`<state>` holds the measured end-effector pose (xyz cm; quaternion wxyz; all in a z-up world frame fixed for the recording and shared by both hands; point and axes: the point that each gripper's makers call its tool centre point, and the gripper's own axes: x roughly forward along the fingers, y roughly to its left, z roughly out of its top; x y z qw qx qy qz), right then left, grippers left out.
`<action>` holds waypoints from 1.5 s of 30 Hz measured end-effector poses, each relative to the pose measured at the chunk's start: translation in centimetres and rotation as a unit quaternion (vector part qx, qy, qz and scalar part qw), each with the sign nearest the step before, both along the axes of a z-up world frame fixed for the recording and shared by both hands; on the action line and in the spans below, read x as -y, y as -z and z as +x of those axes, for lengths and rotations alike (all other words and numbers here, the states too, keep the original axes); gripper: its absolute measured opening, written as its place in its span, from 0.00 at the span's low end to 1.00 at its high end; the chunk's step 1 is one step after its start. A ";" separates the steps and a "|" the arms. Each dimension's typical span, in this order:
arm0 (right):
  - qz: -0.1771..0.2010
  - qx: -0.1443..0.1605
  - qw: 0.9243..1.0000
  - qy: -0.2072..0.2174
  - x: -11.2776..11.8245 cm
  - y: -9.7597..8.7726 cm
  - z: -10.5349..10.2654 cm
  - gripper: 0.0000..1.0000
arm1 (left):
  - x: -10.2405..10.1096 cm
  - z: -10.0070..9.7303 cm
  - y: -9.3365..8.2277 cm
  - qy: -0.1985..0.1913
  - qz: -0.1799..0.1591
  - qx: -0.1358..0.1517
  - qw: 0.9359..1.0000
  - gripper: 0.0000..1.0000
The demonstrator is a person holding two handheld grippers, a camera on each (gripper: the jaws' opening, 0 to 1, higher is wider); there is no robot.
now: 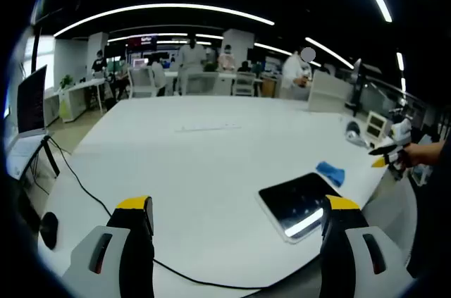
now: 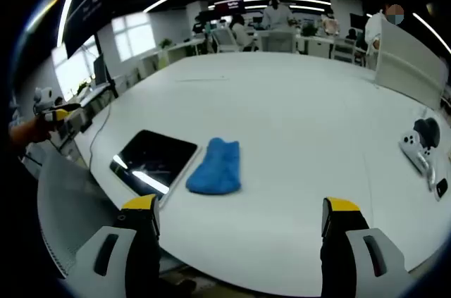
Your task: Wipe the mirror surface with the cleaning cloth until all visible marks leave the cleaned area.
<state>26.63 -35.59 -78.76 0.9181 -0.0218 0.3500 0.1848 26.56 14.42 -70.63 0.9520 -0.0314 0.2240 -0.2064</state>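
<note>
A flat dark mirror lies near the white table's front edge, just left of my left gripper's right jaw. A crumpled blue cleaning cloth rests on the table beside it, apart from both grippers. My left gripper is open with nothing between its jaws. The right gripper shows at the far right, held by a hand. In the right gripper view the mirror and the cloth lie side by side ahead of my open, empty right gripper. The left gripper appears at the far left.
A black cable runs across the table's left side toward a monitor. A white and black device lies on the table at the right. People sit and stand at desks far behind. A grey chair back stands by the table edge.
</note>
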 end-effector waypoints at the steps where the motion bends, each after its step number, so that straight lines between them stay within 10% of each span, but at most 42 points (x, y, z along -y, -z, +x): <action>1: 0.000 0.000 1.000 0.001 0.0 -0.1 0.0 0.94 | 0.0 0.0 0.0 0.000 -0.001 0.000 1.000 1.00; 45: -0.018 0.058 0.998 -0.001 -3.5 -2.6 3.0 0.89 | -0.6 1.3 0.6 0.017 0.005 0.001 1.000 1.00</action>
